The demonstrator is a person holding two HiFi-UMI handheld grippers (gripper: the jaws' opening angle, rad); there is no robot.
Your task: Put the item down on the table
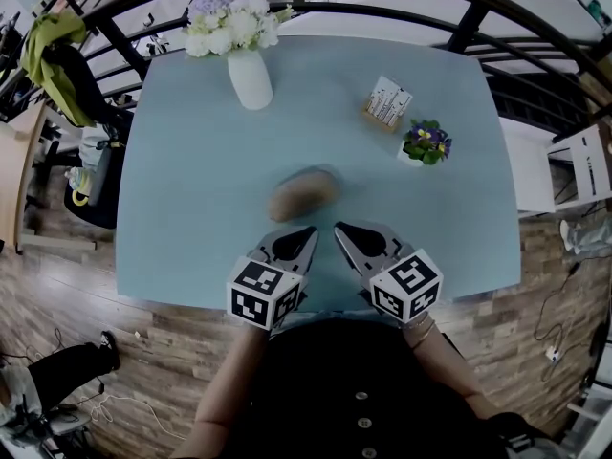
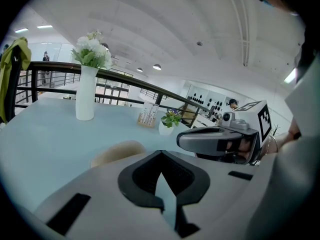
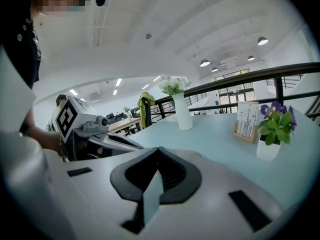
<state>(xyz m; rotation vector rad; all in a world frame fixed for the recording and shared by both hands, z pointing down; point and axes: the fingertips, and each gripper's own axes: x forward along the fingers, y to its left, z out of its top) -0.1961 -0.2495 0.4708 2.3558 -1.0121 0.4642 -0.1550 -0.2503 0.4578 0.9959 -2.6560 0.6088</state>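
Note:
A brown, oval, potato-like item (image 1: pixel 304 195) lies on the pale blue table (image 1: pixel 191 189), apart from both grippers. In the left gripper view the item (image 2: pixel 117 151) shows as a tan lump just beyond the jaws. My left gripper (image 1: pixel 308 233) hovers near the table's front edge, just behind the item, shut and holding nothing (image 2: pixel 161 156). Beside it my right gripper (image 1: pixel 341 229) is also shut and empty (image 3: pixel 159 151), its tip pointing toward the item's right end. Each gripper shows in the other's view: the right gripper (image 2: pixel 220 139) and the left gripper (image 3: pixel 95 134).
A white vase of flowers (image 1: pixel 249 70) stands at the back of the table. To the right are a small card holder (image 1: pixel 387 103) and a little potted plant with purple flowers (image 1: pixel 426 143). A black railing (image 1: pixel 459 36) curves behind the table; a chair with a green jacket (image 1: pixel 57 65) stands at left.

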